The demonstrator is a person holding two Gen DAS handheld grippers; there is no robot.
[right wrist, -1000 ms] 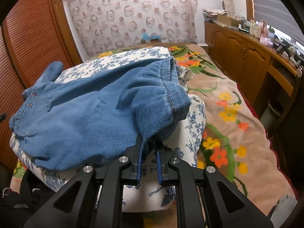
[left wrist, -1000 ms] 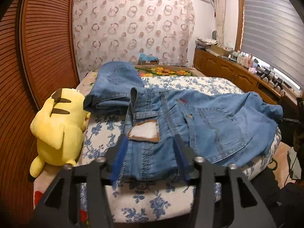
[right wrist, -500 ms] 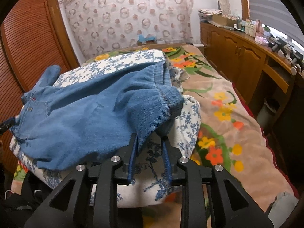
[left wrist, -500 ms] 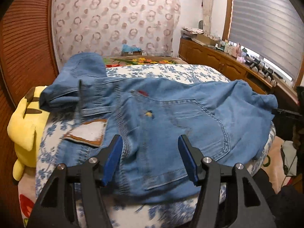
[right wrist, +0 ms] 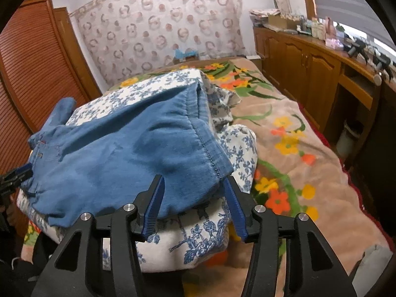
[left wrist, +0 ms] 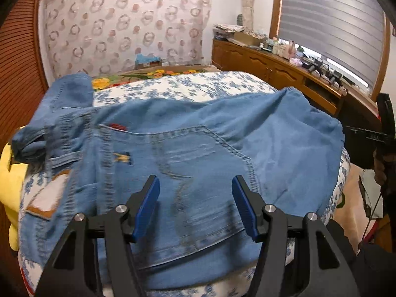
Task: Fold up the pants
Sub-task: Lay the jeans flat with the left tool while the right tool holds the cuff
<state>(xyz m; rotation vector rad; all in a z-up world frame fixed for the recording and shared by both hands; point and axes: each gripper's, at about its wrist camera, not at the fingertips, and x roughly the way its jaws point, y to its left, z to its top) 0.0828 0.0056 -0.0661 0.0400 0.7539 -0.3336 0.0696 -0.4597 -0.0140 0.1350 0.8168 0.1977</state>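
Blue denim pants lie spread over a blue-and-white floral folded quilt on the bed. In the left wrist view I see the waist, back pocket and a leather patch; one leg is doubled up at the far left. My left gripper is open, its blue pads hovering over the back pocket. In the right wrist view the pants end in a hem. My right gripper is open, its jaws either side of the hem corner, holding nothing.
A yellow plush toy lies left of the pants. A floral blanket covers the bed to the right. Wooden cabinets with clutter run along the right wall. A slatted wooden wardrobe stands left. The right gripper's body shows in the left view.
My right gripper has opened and let go of the hem. My left gripper has moved right from the waistband patch to over the back pocket and stays open.
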